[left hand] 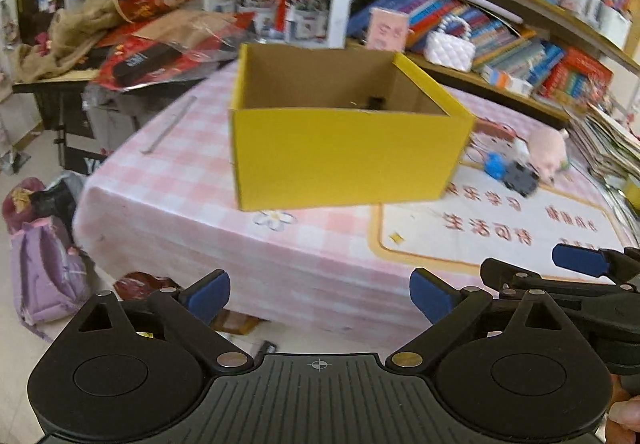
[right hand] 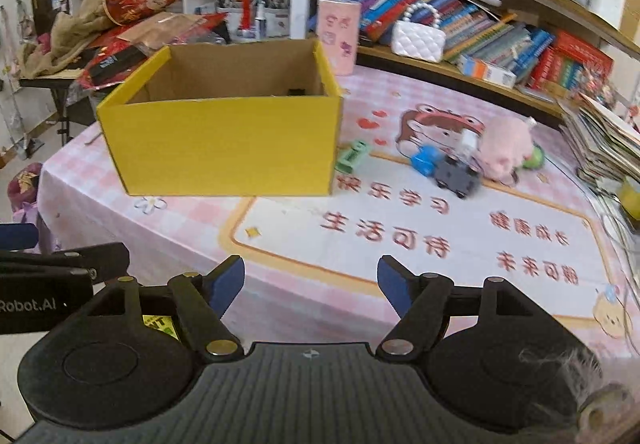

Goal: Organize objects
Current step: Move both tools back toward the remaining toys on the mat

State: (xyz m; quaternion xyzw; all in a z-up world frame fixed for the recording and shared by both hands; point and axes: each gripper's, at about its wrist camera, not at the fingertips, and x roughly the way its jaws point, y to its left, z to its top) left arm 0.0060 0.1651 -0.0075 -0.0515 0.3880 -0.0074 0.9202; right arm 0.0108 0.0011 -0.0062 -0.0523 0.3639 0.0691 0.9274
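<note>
Both jaws open, empty. Toy cluster [right hand: 460, 164] sits at 1 o'clock from your right gripper [right hand: 311, 282], right of yellow box [right hand: 224, 144]; left gripper [left hand: 320, 298] farther, so go w/ right.

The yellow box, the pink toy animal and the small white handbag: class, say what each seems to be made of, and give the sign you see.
Yellow box: probably cardboard, matte yellow outside, with a bare brown inside and thin folded walls.
Pink toy animal: seemingly soft plush, with a fuzzy, rounded outline.
White handbag: likely faux leather, quilted and slightly glossy, with a bead-like handle; the exact material is unclear.
</note>
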